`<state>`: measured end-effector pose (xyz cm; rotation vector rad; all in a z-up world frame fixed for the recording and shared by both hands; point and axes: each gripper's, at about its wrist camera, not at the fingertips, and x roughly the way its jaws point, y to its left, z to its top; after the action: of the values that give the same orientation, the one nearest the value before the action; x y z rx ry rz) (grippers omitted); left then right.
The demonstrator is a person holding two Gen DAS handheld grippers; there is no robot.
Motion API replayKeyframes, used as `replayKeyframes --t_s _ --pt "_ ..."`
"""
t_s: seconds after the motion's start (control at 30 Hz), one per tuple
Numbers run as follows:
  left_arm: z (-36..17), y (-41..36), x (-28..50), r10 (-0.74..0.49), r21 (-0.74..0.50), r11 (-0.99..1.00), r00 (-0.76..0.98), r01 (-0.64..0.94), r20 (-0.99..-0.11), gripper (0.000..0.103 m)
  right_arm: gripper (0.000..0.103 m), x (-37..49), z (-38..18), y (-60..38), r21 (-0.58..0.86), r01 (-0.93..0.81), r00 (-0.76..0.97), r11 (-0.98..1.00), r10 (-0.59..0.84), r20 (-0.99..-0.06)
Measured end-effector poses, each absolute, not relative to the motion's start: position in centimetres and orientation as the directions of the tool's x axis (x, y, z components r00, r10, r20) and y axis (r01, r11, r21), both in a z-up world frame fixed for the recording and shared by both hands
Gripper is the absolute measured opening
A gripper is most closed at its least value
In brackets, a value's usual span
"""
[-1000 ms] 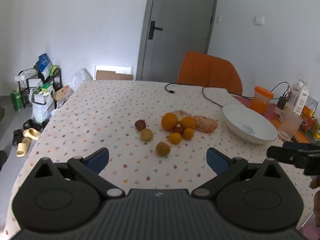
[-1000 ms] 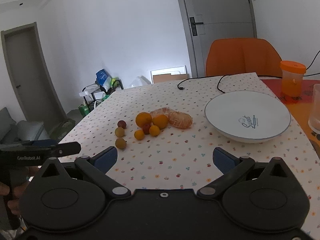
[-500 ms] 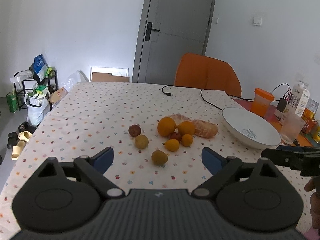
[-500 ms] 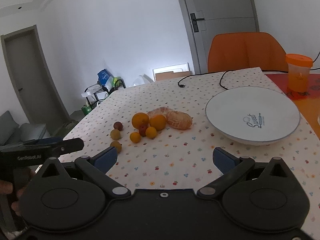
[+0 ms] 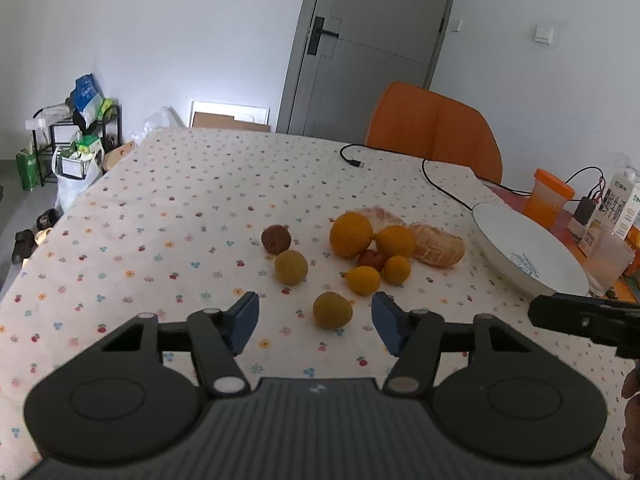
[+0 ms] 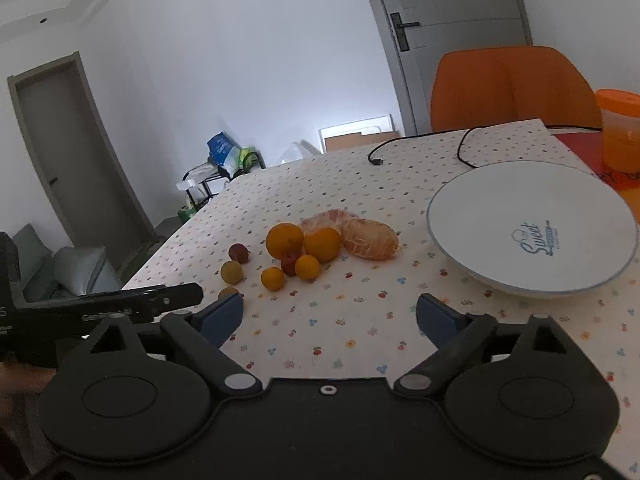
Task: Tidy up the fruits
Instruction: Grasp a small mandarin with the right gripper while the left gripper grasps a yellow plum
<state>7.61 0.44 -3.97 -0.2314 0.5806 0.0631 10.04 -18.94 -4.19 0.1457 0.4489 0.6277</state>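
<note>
A cluster of fruit lies mid-table: two oranges, small orange fruits, a red fruit, peeled citrus segments, a dark red fruit and two yellow-brown fruits. The nearest yellow-brown fruit sits just ahead of my open left gripper, between its fingers' line. A white bowl stands empty at the right. My right gripper is open and empty, hovering before the cluster and the bowl.
A black cable runs across the far table. An orange cup, a clear glass and cartons stand at the right edge. An orange chair is behind the table. The polka-dot cloth covers it.
My left gripper has moved forward and down toward the nearest yellow-brown fruit, and its fingers have narrowed. My right gripper has edged closer to the fruit and the bowl.
</note>
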Motion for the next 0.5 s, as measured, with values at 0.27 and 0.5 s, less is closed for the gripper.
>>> replayKeyframes --t_s 0.27,0.5 --pt "-4.7 0.2 8.9 -0.031 -0.221 0.968 0.823 -0.115 -0.567 0.048 0.069 11.5 -4.5 -17.5 0.256 -0.567 0.685 0.782 0.621 -0.381" --pt "-5.9 -0.4 10.4 -0.037 -0.221 0.968 0.808 -0.117 -0.588 0.042 0.060 12.6 -5.1 -17.2 0.281 -0.567 0.669 0.774 0.632 -0.391"
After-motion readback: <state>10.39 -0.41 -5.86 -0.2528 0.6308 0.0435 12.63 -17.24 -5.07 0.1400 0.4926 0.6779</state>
